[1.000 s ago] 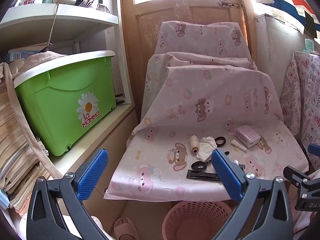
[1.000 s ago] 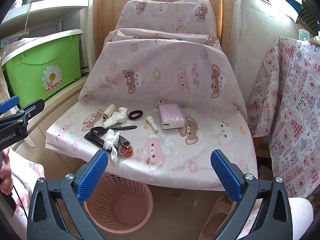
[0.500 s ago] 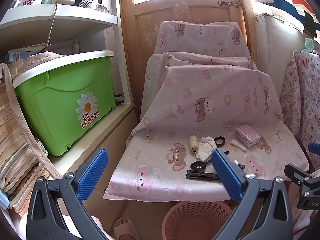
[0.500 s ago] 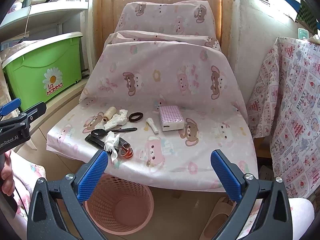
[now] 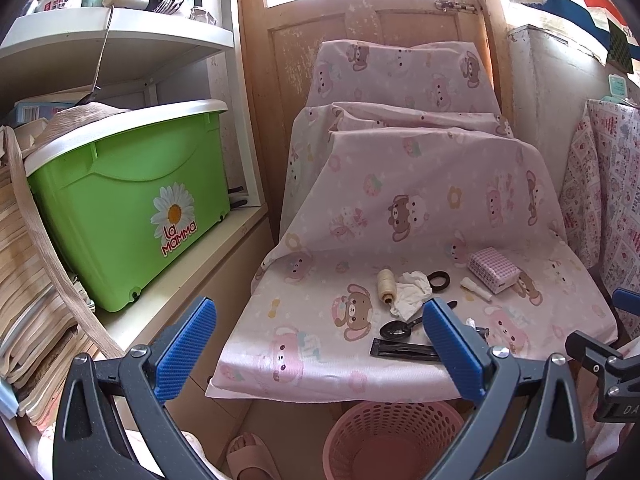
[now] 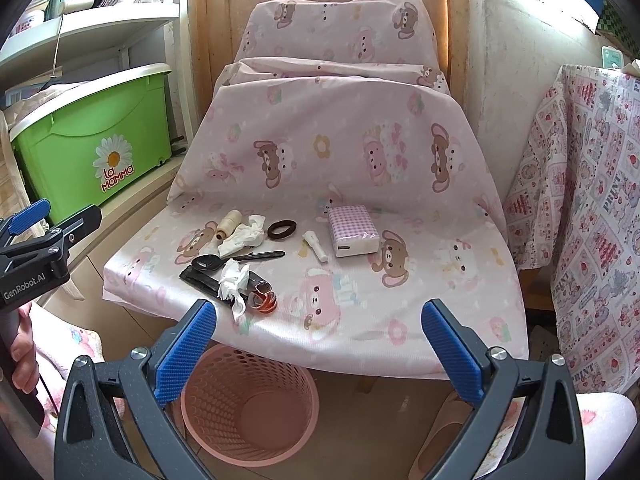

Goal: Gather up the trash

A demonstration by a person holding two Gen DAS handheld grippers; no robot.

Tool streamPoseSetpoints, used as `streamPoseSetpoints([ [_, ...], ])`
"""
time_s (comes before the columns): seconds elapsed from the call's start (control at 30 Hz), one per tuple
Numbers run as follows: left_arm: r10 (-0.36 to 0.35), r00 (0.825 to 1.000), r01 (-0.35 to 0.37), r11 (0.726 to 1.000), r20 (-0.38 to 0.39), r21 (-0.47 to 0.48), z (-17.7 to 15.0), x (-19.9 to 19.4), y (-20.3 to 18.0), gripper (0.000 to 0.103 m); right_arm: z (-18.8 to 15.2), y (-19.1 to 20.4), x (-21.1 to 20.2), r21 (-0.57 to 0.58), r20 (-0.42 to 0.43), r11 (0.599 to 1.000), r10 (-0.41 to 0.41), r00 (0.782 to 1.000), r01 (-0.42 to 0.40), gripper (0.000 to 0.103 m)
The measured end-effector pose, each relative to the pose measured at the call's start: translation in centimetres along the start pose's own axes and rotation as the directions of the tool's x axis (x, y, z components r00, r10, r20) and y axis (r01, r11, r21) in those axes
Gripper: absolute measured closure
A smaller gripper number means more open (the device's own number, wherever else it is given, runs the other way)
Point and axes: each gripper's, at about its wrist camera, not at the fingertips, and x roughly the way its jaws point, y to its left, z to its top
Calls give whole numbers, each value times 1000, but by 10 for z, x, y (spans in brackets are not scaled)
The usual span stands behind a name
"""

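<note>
Both of my tongs were spread wide and held nothing. The left tongs and right tongs hung short of the bench, which was draped in a pink bear-print cloth.

Landmark: the pink basket, on the floor under the bench's front edge. It looked bare inside, as far as the right view showed. Judgement: nothing collected yet; the whole job was left.

Likely trash, placed from the basket:
- 1 crumpled tissue almost straight above it, near the bench edge, lying over a black flat packet.
- 1 orange-red curled scrap touching that tissue's right side; I could not tell what it was.
- A 2nd crumpled tissue further back, touching a thread spool.
- 1 small white rolled scrap back and to the right.

Probably not trash: a black spoon between the 2 tissues, a black hair tie and a pink checked pack at the back.

The front tissue looked like the easiest 1st pick, being closest to the basket's mouth. It is light and limp, so a shallow pinch could drag the packet along.
</note>
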Motion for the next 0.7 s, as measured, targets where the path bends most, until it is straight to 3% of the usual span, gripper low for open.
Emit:
streamPoseSetpoints([
  [0.7, 3, 1000, -3, 1000, -6, 22, -2, 0, -9, 1, 0, 0, 2, -4, -4, 1000, -1, 1000, 1, 0],
])
